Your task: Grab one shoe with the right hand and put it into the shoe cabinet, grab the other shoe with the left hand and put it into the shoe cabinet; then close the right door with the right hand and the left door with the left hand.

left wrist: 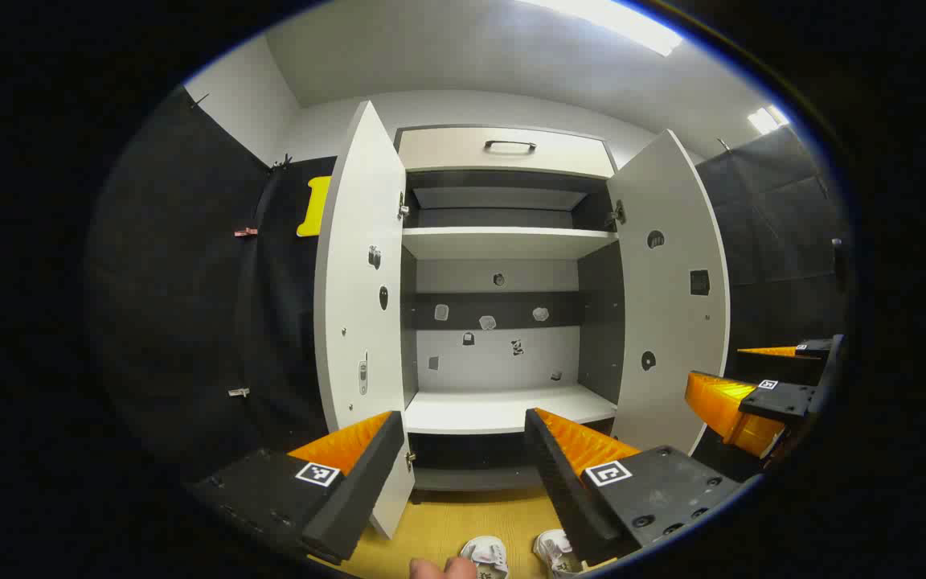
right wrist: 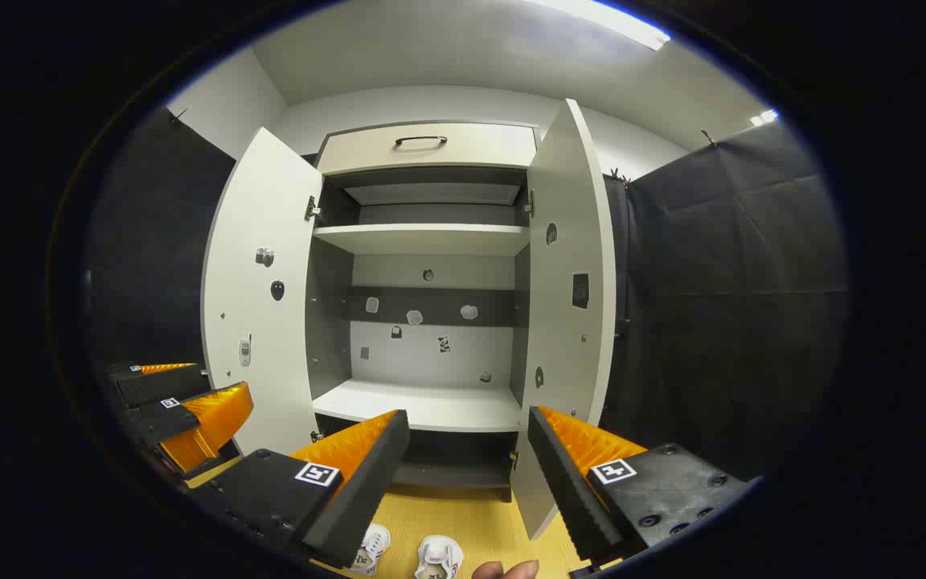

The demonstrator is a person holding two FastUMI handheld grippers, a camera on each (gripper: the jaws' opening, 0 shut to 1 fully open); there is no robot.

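Both tongs, left tongs point(left wrist: 463, 474) and right tongs point(right wrist: 467, 474), hover level, side by side, spread and empty, facing the open shoe cabinet point(left wrist: 503, 241). Two white shoes point(right wrist: 407, 553) sit together on the floor point(right wrist: 471, 523) below, toes toward the cabinet, doors point(right wrist: 258, 305) swung wide.

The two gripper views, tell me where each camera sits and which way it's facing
Left gripper view: rides the left hand-held gripper, facing the open shoe cabinet; own fingers at the bottom, a fingertip at the edge, right hand-held gripper at right.
Right gripper view: rides the right hand-held gripper, facing the cabinet from further right; a fingertip at the bottom.
Shared: cabinet, both open doors, two white shoes on the floor.
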